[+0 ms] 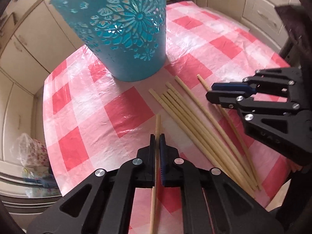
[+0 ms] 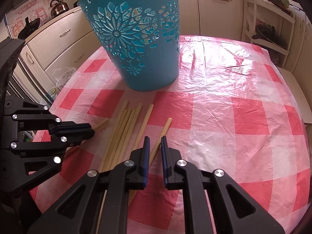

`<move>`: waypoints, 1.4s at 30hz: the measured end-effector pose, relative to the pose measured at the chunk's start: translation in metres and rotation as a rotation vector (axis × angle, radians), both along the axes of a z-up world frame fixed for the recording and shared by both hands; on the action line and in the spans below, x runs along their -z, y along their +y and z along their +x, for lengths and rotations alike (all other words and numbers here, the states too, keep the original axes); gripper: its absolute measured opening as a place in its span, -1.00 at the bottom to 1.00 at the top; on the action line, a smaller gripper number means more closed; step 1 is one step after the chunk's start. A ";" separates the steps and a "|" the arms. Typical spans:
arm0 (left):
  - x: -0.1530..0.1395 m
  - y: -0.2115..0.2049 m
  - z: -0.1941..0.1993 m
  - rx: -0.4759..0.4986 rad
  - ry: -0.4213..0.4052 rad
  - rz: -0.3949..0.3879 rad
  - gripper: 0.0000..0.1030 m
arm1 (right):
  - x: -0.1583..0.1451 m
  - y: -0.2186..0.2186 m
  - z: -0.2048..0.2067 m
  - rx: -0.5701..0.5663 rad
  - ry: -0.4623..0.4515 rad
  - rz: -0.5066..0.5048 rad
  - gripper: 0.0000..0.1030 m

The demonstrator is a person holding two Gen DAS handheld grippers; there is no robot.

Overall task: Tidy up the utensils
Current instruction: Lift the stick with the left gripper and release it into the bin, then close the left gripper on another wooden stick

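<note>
Our left claw (image 1: 157, 136) is clenched on a single chopstick (image 1: 158, 122), a pale, slender wooden stick that runs back between the fingers and pokes out ahead of the tips. Our right claw (image 2: 155, 139) stands released, its blue-padded fingers parted over another loose chopstick (image 2: 162, 134) lying on the bench (image 2: 243, 117).

The rest of the chopsticks (image 2: 124, 128) lie in a loose fan between the two claws, tips pointing toward the teal basket (image 2: 140, 44) (a tapered plastic tub with pierced flower patterns), which stands upright just beyond them. The bench wears a glossy, wrinkled plastic cloth in pink, red and white checks.

To the right of the basket the cloth stretches bare and wide to the far edge. On the left the bench edge falls off close to the left claw, with cream cabinets (image 2: 58, 39) beyond it and a kettle (image 2: 58, 7) on top.
</note>
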State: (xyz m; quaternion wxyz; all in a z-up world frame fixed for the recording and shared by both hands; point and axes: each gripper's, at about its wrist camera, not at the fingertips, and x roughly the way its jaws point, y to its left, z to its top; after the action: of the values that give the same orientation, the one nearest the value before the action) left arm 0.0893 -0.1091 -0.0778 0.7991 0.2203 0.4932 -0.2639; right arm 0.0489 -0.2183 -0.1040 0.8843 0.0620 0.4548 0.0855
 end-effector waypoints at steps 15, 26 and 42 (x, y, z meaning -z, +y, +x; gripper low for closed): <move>-0.200 0.019 -0.001 -0.004 -0.314 -0.645 -1.00 | 0.000 0.001 0.000 0.002 -0.003 0.001 -0.77; -0.058 -0.049 0.017 0.103 -0.071 -0.193 -0.56 | -0.001 -0.032 -0.012 0.075 0.044 0.083 -0.76; 0.019 -0.152 0.055 0.175 -0.149 0.088 -0.45 | 0.002 -0.073 -0.035 0.153 0.084 0.194 -0.73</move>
State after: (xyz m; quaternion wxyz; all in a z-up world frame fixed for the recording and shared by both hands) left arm 0.1442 -0.2613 -0.0967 0.7971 0.3164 0.4224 -0.2934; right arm 0.0137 -0.2910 -0.1061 0.8584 0.1851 0.4749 0.0588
